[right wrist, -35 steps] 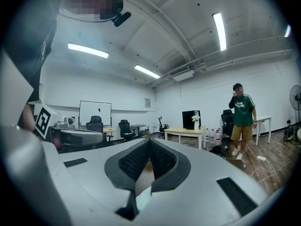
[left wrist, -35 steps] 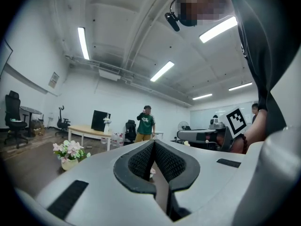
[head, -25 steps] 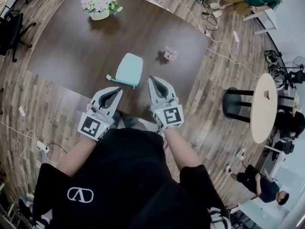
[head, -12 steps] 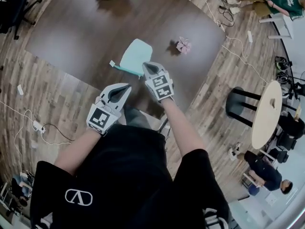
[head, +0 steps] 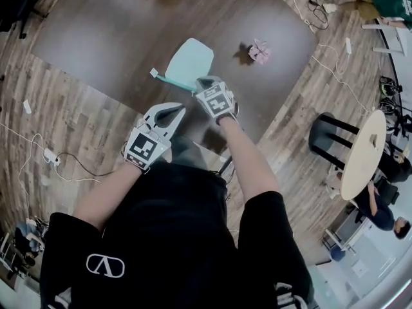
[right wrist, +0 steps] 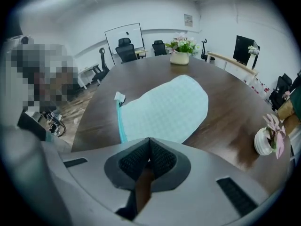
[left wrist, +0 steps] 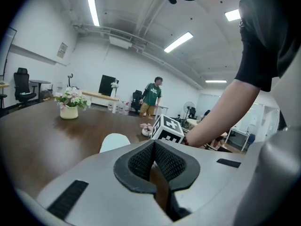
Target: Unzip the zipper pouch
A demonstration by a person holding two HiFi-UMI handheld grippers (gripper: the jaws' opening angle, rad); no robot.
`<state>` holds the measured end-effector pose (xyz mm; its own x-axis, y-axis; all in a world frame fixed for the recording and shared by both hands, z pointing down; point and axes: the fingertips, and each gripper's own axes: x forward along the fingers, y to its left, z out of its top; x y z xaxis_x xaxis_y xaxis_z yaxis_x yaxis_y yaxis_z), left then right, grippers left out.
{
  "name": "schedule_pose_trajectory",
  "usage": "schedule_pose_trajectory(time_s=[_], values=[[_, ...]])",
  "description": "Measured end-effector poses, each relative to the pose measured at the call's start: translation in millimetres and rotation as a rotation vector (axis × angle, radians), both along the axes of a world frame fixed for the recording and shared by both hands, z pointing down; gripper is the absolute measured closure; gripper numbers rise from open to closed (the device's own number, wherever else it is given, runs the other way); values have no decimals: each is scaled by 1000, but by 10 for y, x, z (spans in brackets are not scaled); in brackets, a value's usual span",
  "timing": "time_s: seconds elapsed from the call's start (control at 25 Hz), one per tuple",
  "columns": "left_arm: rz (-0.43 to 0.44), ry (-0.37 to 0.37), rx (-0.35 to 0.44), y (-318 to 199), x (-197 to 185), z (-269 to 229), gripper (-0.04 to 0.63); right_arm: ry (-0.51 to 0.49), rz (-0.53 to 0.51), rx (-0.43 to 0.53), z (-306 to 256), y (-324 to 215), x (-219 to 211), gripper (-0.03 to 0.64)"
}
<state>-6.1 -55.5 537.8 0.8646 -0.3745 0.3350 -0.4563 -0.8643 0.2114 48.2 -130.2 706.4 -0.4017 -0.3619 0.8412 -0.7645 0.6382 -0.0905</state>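
Note:
A pale teal zipper pouch (head: 190,62) lies flat near the front edge of the dark brown table (head: 109,31). Its darker teal zipper (right wrist: 121,126) runs along the left side and ends in a white pull tag (right wrist: 119,97). My right gripper (head: 203,82) points steeply down just in front of the pouch's (right wrist: 164,109) near edge, jaws shut and empty. My left gripper (head: 180,110) hangs lower and nearer to me, off the pouch (left wrist: 114,141), also shut with nothing in it. Neither gripper touches the pouch.
A small pink flower ornament (head: 259,50) sits on the table right of the pouch. A flower pot (right wrist: 180,51) stands at the far end. On the wooden floor are a round pale table (head: 360,150), a black stool (head: 328,131) and cables (head: 48,156). People sit at the right.
Both grippers have come down toward the table. The right one tipped downward and moved forward up to the pouch's near edge; the left stayed behind it. Both stayed shut.

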Motion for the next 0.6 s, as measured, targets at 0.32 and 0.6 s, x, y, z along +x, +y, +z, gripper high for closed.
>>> schedule_pose_trajectory(time_s=[0.32,0.6], values=[[1,-56,-18,18,64,260,592,17,-9,-47,165,66,54,620],[-45,-189,-125,-38,113,852,592,-5,-2,-43,190,48,74,620]])
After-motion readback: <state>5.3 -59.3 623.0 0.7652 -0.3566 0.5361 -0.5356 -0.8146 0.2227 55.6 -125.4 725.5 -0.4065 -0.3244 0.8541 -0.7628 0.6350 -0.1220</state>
